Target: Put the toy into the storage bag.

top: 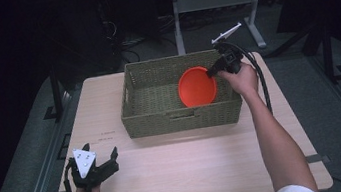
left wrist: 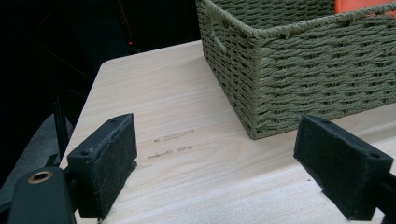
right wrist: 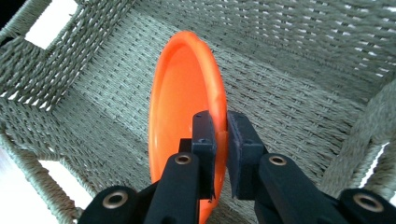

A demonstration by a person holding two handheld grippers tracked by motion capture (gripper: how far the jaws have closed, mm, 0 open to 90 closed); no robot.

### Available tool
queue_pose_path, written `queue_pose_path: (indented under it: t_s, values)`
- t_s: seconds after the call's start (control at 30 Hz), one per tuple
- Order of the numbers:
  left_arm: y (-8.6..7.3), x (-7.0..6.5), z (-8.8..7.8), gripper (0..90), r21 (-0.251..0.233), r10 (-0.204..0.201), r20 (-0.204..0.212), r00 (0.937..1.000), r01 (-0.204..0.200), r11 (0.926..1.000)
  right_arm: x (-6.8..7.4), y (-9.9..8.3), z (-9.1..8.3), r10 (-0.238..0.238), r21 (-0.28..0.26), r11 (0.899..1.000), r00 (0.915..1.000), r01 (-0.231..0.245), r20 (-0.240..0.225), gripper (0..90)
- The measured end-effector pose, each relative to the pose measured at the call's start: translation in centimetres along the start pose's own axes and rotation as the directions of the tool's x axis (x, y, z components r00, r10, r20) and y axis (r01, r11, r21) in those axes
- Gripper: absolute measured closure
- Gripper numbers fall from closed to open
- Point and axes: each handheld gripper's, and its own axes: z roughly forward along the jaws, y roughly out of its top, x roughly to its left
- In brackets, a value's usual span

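Observation:
An orange plate (top: 196,86) hangs on edge inside the woven olive basket (top: 162,122), at its right half. My right gripper (top: 215,69) is shut on the plate's rim; in the right gripper view the two black pads (right wrist: 205,135) pinch the rim of the orange plate (right wrist: 180,98) above the basket's floor (right wrist: 289,93). My left gripper (top: 97,159) rests at the table's front left corner, open, with nothing between its pads (left wrist: 109,158). It faces the basket's near corner (left wrist: 254,84).
The light wooden table (top: 179,170) has free room in front of and left of the basket. Beyond the table stand a dark floor and grey desk legs (top: 177,19). The right gripper's cable (top: 259,73) trails over the basket's right end.

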Motion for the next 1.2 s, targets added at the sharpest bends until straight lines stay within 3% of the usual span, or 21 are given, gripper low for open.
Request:
queue_pose_path:
  t_s: [0.53,0.63,0.83,1.2]
  values:
    - [0.0,0.1,-0.1,12.8,-0.002,-0.006,-0.002,1.0000,0.006,1.0000,-0.3,-0.9,2.5,0.024,0.071,0.997,0.9996,-0.023,-0.012,82.1]
    - [0.0,0.1,0.0,12.7,-0.002,0.000,-0.001,1.0000,0.000,1.0000,-0.8,-1.1,2.8,0.041,0.084,0.996,0.9992,-0.040,-0.005,82.0]
    - [0.0,0.1,-0.1,12.7,0.001,0.000,-0.002,1.0000,0.000,1.0000,-0.6,-1.0,3.0,0.018,0.112,0.993,0.9988,-0.023,0.046,81.6]
    - [0.0,0.0,0.0,12.8,0.004,0.000,-0.003,1.0000,0.000,1.0000,-0.5,-1.1,3.2,0.001,0.122,0.992,0.9969,-0.010,0.078,81.2]
